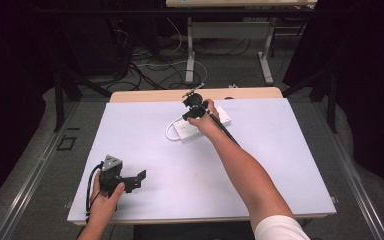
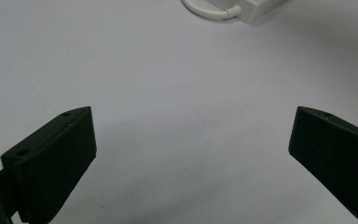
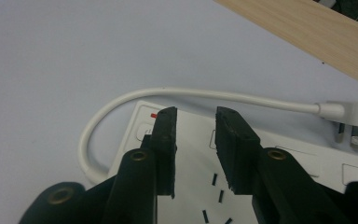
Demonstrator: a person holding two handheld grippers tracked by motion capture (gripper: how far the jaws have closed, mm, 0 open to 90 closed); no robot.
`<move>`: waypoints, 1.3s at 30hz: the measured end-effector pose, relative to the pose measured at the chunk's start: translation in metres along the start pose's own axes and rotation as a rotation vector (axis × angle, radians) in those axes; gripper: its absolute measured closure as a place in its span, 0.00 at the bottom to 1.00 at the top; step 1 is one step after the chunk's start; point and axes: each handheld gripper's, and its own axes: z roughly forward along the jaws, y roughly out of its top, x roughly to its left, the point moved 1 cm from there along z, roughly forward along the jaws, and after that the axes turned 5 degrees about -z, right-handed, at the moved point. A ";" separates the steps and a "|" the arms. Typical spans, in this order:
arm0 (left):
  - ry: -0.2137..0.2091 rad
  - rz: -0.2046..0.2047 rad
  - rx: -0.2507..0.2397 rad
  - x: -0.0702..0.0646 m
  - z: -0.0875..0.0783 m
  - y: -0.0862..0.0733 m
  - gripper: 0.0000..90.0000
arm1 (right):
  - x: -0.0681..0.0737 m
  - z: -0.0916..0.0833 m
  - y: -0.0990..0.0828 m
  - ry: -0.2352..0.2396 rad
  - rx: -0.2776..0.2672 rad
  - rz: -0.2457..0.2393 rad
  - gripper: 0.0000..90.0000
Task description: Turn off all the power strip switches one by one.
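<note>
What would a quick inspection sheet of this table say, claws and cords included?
Surface: white table top, wooden strip along its far edge.
Job's things: white power strip at far centre; its white cord loops round to its plug, lying unplugged beside it.
Clutter: nothing seen.
Claws: left claw wide open over bare table, near corner; right claw over the strip's switch end, jaws slightly apart, gripping nothing.
Cables: black cable trails from the left claw.
Surroundings: cable tangle on the floor beyond, under a desk frame.
</note>
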 end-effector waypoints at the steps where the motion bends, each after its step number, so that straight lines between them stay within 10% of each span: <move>1: 0.001 0.000 -0.001 0.000 0.000 0.000 0.01 | 0.002 -0.001 0.001 0.001 0.027 0.003 0.81; 9: -0.003 0.004 0.010 0.000 -0.001 0.000 0.01 | 0.008 0.007 0.000 0.036 0.008 -0.009 1.00; 39: -0.007 0.004 0.017 -0.001 0.000 -0.001 0.01 | 0.024 0.031 -0.007 0.032 0.034 -0.038 1.00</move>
